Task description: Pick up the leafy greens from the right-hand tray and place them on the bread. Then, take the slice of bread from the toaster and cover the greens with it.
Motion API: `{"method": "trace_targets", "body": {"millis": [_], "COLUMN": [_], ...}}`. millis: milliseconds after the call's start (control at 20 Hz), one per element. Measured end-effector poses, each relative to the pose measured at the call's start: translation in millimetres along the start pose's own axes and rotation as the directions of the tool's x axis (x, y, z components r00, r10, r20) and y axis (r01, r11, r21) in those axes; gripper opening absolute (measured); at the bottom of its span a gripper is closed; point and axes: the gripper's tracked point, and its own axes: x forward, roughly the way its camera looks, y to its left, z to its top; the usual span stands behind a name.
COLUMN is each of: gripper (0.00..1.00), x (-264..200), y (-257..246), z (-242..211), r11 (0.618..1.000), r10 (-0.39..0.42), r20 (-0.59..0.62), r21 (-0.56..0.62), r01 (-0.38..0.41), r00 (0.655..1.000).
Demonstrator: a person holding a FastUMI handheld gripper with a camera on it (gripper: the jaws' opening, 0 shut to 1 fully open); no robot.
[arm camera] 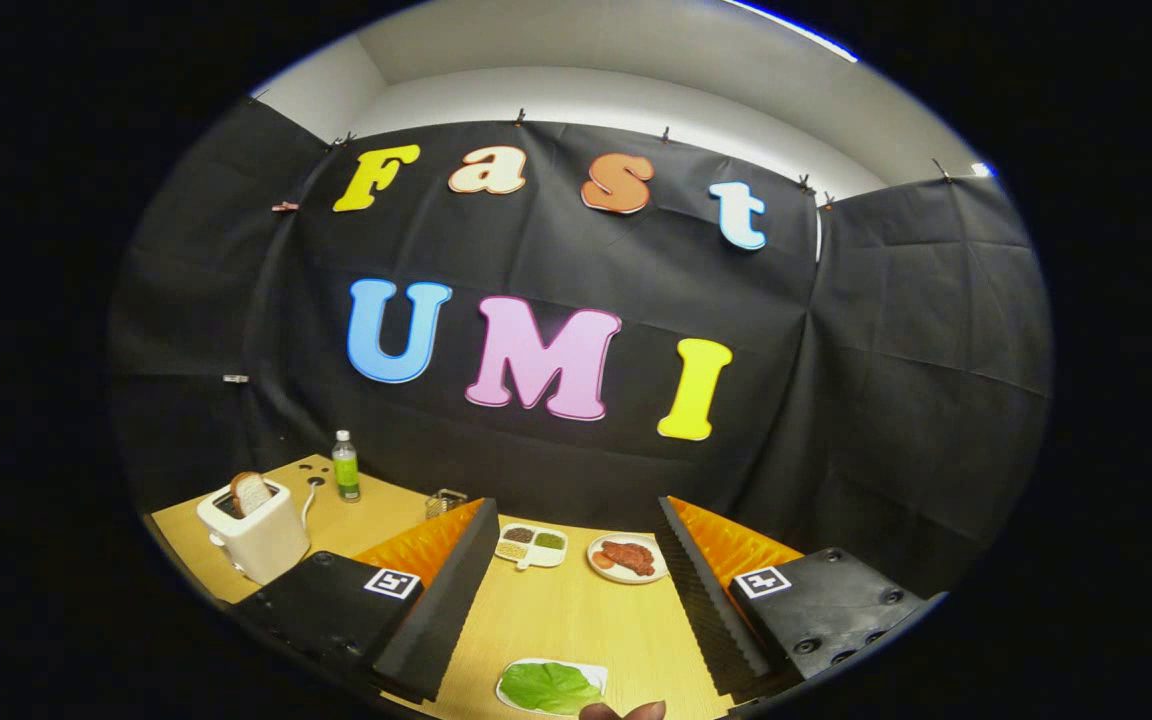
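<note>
Two fingers of my gripper [571,585] stand apart, empty; leafy greens [548,686] between them await descent and pinch.

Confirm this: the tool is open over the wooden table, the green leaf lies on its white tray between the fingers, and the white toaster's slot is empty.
Wrong on the toaster. In the gripper view, the white toaster holds a slice of bread standing in its slot. The rest holds: the tool is open over the wooden table, and the green leaf lies on its white tray between the fingers.

A light wooden bench [556,620] stretches ahead of the gripper [576,600] to a black cloth wall [556,270]. More black cloth closes both sides. Above it runs a pale, evenly lit wall [616,100].
</note>
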Motion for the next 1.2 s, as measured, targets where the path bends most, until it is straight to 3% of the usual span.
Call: {"method": "trace_targets", "body": {"millis": [200, 350, 450, 800, 1100, 1200], "gripper": [0.98, 0.98, 0.98, 0.94, 0.76, 0.75], "x": [0.3, -1.9, -3.5, 1.5, 11.6, 13.3], "y": [2.6, 11.8, 9.4, 1.6, 13.8, 16.9], "z": [-42.2, -88.9, -131.3, -248.9, -333.9, -357.6], "r11": [0.995, 0.981, 0.968, 0.934, 0.884, 0.868], "r10": [0.089, 0.189, 0.234, 0.305, 0.389, 0.401], "r20": [-0.139, -0.269, -0.369, -0.558, -0.682, -0.716], "r21": [-0.023, 0.014, -0.002, 0.016, 0.088, 0.099], "r01": [-0.093, -0.192, -0.253, -0.357, -0.459, -0.486], "r00": [0.986, 0.944, 0.9, 0.771, 0.619, 0.571]}}
